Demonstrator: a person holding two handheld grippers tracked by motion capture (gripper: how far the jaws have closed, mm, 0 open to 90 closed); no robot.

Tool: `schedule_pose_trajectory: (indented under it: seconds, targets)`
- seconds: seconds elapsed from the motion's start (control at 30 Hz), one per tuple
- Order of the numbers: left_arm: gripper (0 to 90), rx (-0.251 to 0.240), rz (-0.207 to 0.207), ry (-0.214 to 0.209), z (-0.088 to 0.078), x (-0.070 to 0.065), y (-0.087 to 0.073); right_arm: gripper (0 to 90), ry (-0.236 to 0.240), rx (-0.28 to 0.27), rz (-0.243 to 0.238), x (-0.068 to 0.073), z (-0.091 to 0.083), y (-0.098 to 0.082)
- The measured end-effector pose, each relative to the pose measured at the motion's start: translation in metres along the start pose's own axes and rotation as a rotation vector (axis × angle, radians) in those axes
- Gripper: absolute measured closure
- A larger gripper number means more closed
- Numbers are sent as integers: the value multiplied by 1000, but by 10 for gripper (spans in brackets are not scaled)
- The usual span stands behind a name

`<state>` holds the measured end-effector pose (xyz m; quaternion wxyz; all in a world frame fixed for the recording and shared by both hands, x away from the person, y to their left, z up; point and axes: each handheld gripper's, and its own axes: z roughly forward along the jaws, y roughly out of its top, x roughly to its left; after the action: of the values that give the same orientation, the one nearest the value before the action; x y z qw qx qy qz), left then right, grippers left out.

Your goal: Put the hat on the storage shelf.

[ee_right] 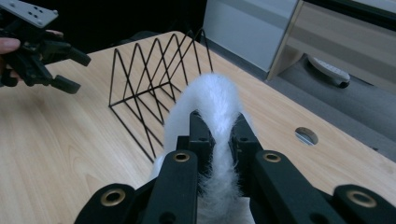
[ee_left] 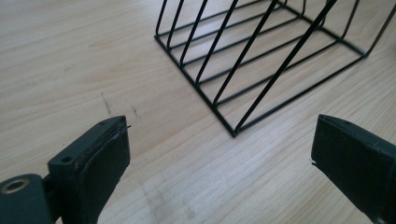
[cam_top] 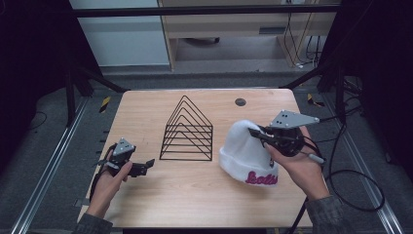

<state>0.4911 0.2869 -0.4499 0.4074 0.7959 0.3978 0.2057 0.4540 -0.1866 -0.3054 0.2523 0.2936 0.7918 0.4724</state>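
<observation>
Both grippers are black, two-jawed. Right gripper (cam_top: 256, 132): grey three-cornered plate (cam_top: 292, 119) on top with small holes; black cable (cam_top: 353, 187) trails off in loops. Brass-ringed pivot holes (ee_right: 181, 157) on its jaw arms. Left gripper (cam_top: 146, 165): smaller grey plate (cam_top: 124, 146); flat dark pads (ee_left: 105, 163) on the jaws. Sleeves (cam_top: 327, 212) grey-green, mottled.
</observation>
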Motion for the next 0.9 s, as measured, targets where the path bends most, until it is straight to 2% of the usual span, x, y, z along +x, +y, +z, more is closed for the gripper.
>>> schedule_pose_trajectory:
  seconds: [0.07, 0.1, 0.17, 0.2, 0.23, 0.3, 0.33, 0.47, 0.5, 0.53, 0.7, 0.77, 0.9]
  targets:
    - [39, -6, 10, -4, -3, -1, 4, 833, -2, -5, 2, -1, -1, 2]
    - [39, -18, 32, -5, -9, -2, 14, 833, -13, -9, -2, -2, -2, 6]
    - [37, -24, 40, -6, -12, -3, 19, 833, -24, -13, -7, -3, -2, 10]
    - [39, -42, 30, -20, -18, -3, 28, 833, -30, -18, -6, -4, -3, 13]
    - [38, -48, 38, -29, -20, -3, 34, 833, -31, -26, -4, -5, -3, 15]
    - [38, -48, 42, -32, -22, -3, 37, 832, -38, -32, -7, -6, -3, 18]
    - [39, -49, 49, -34, -26, -4, 46, 832, -46, -42, -3, -8, -3, 22]
    - [39, -55, 64, -40, -35, -6, 62, 832, -56, -58, 2, -13, -3, 30]
    - [39, -55, 64, -40, -35, -6, 62, 832, -56, -58, 2, -13, -3, 30]
    - [40, -64, 73, -42, -38, -9, 69, 832, -69, -68, 5, -14, -4, 34]
    - [40, -81, 91, -55, -43, -13, 81, 832, -80, -90, 3, -15, -7, 46]
    - [41, -98, 89, -74, -44, -15, 86, 832, -89, -103, -1, -17, -7, 56]
    - [48, -96, 101, -78, -45, -17, 91, 832, -102, -116, -6, -20, -5, 68]
